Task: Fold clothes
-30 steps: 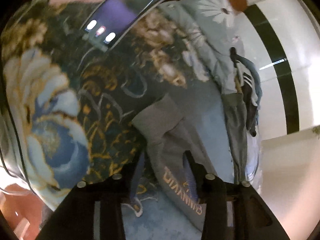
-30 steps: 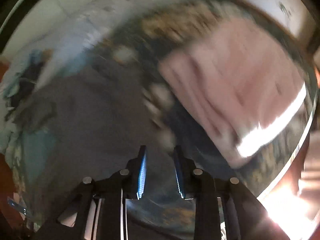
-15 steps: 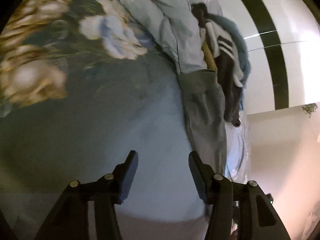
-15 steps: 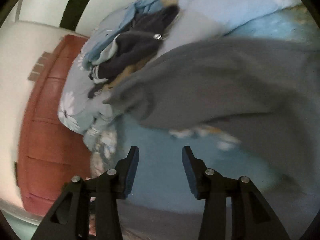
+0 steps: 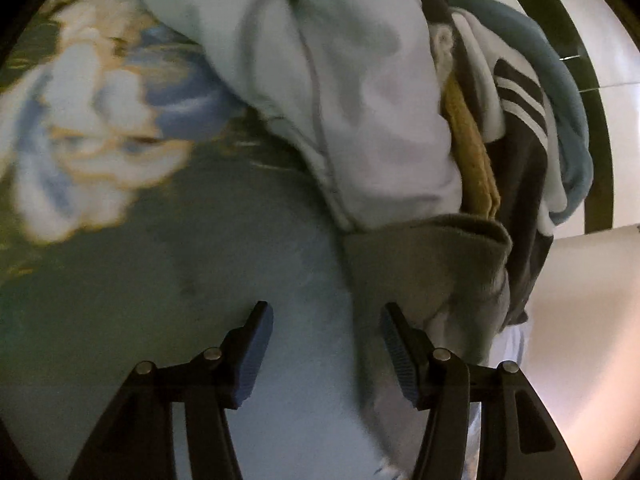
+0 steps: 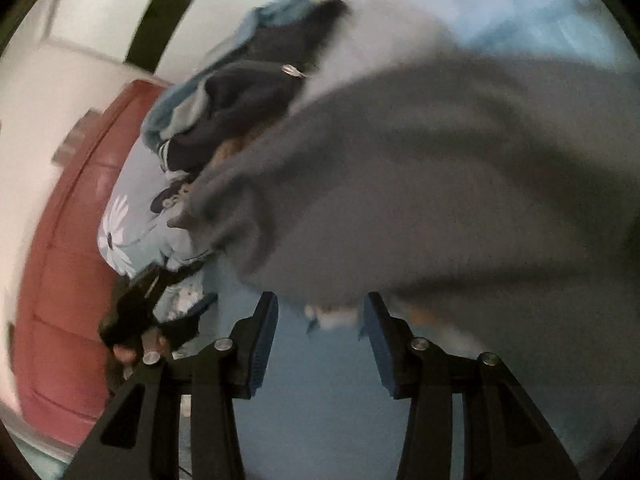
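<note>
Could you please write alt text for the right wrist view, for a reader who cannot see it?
The right gripper, jaws open and empty, points at the near edge of a grey garment spread on a light blue bedsheet. Beyond lies a pile of dark and blue clothes, with a red headboard at left.

Both wrist cameras look steeply down at the bed (image 5: pixel 160 300) from close above. The left view faces the clothes pile (image 5: pixel 516 128) at its right; the right view sees that pile (image 6: pixel 248 96) far left. Both share the grey garment (image 5: pixel 424 272) (image 6: pixel 440 184).
</note>
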Demonstrator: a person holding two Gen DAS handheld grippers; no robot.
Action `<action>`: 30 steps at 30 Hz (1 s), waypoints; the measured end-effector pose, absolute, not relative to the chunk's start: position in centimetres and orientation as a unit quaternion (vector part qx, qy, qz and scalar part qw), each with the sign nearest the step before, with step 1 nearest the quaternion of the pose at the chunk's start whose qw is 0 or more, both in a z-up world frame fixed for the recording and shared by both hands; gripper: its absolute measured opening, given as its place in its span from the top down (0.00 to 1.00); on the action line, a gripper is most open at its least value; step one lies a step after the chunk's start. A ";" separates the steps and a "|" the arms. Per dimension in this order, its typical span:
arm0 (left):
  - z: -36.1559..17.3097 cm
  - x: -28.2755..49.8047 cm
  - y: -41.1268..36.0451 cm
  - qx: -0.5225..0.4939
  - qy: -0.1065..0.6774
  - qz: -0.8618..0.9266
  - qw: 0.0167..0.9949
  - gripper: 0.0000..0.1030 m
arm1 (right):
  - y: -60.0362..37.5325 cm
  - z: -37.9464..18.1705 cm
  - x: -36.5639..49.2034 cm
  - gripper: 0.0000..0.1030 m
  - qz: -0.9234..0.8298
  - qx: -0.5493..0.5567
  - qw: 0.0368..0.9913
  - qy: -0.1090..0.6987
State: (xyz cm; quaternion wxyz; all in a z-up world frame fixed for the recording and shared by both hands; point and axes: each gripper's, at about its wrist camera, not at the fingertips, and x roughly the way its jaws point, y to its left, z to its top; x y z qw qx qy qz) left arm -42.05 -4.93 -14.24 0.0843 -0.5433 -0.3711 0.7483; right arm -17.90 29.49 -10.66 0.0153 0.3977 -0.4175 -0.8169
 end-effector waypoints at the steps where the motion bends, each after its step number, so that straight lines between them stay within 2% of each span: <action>1: -14.4 -42.5 -4.4 -0.541 -0.370 0.750 0.088 0.41 | 29.3 -10.7 -18.3 0.55 -0.822 0.398 0.016 -0.406; 7: -14.6 -42.9 -2.5 -0.508 -0.379 0.769 0.088 0.43 | 29.7 -12.5 -17.9 0.55 -0.788 0.423 0.032 -0.446; 17: -14.3 -43.5 -1.3 -0.495 -0.372 0.781 0.082 0.43 | 29.5 -12.5 -17.6 0.55 -0.785 0.425 0.046 -0.449; 18: -14.4 -43.4 -1.3 -0.492 -0.383 0.777 0.085 0.45 | 29.5 -12.7 -17.6 0.55 -0.782 0.427 0.048 -0.452; 19: -14.5 -43.2 -1.4 -0.490 -0.394 0.773 0.089 0.58 | 29.4 -12.8 -17.6 0.55 -0.780 0.428 0.049 -0.454; 20: -14.6 -43.0 -1.4 -0.486 -0.408 0.766 0.100 0.65 | 29.4 -12.8 -17.6 0.55 -0.779 0.429 0.050 -0.454; 24: -14.1 -42.4 -1.4 -0.473 -0.416 0.770 0.099 0.81 | 29.5 -12.4 -17.5 0.55 -0.785 0.423 0.044 -0.451; 30: -11.1 -39.9 -3.0 -0.443 -0.413 0.790 0.091 0.86 | 30.5 -12.6 -17.1 0.55 -0.782 0.416 0.029 -0.463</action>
